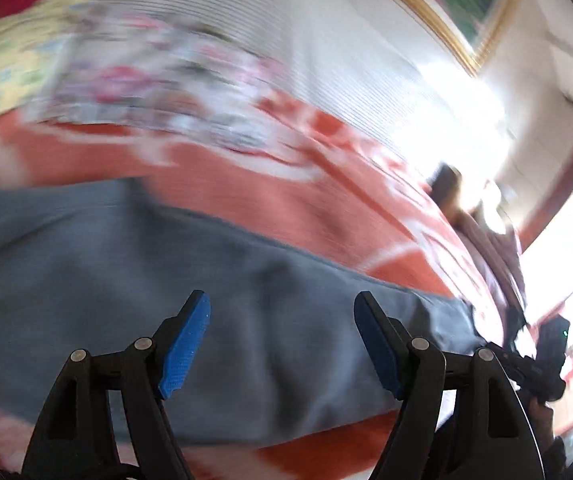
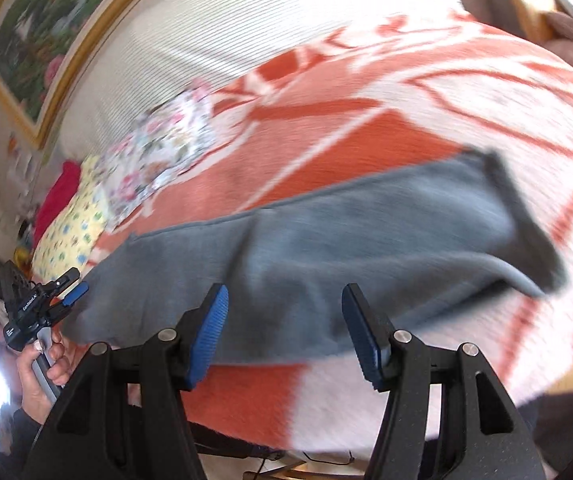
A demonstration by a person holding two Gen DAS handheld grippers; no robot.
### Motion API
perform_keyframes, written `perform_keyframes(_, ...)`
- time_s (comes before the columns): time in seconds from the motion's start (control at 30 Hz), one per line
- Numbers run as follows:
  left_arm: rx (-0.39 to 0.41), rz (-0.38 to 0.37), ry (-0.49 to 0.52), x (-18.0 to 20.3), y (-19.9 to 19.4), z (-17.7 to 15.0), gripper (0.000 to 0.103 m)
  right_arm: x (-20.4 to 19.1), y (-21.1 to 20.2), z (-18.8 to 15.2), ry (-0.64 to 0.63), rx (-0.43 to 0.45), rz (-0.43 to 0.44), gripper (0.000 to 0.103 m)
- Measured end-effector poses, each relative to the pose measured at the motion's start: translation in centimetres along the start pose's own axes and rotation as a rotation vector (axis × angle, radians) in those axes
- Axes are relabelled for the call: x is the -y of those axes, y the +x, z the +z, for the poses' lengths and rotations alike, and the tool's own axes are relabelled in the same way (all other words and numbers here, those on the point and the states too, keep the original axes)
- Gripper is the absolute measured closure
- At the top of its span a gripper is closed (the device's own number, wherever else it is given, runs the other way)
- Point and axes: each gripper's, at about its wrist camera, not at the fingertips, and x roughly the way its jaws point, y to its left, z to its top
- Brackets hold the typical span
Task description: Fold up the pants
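Both claws (image 1: 282, 344) (image 2: 285, 334) w/ ribbed blue pads agape, empty, over soft grey pants (image 2: 326, 232), fuzzy orange-white blanket (image 2: 366, 136)

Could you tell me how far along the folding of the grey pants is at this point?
Done: the grey pants lie on the orange blanket as one long strip, seemingly folded lengthwise. In hand: nothing; the left gripper and right gripper are both open above the cloth. Left: probably folding the strip across its length.

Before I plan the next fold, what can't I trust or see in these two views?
- Left wrist: motion blur smears the floral cloth; its shape is unreadable.
- Left wrist: pants run off the left edge.
- Right wrist: pants near edge hidden behind the right gripper.
- Both: pants' layers unclear through blur.
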Motion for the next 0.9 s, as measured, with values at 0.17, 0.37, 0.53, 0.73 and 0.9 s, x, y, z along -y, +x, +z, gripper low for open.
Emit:
perform_keyframes(0.17, -0.101, -0.101, 0.163, 8.5, 5.2, 0.9, 0.024, 4.2, -2.4, -1.1, 0.097, 0.051, -0.05, 0.042)
perform_keyframes(0.37, -0.224, -0.185, 0.348, 17.3, 10.9, 1.0, 0.022, 7.4, -3.5, -2.2, 0.183, 0.096, -0.05, 0.042)
perform_keyframes(0.53, -0.323, -0.241, 0.459, 23.1, 15.7, 1.1, 0.022, 9.7, -3.9, -2.6, 0.278, 0.147, -0.02, 0.042)
perform_keyframes(0.73, -0.464, -0.305, 0.536, 28.5, 21.0, 1.0, 0.022, 11.8, -3.9, -2.4, 0.358, 0.197, 0.022, 0.042)
perform_keyframes(0.9, -0.564, -0.326, 0.626, 32.8, 25.9, -0.6, 0.022, 13.2, -3.7, -2.2, 0.399, 0.237, 0.045, 0.042)
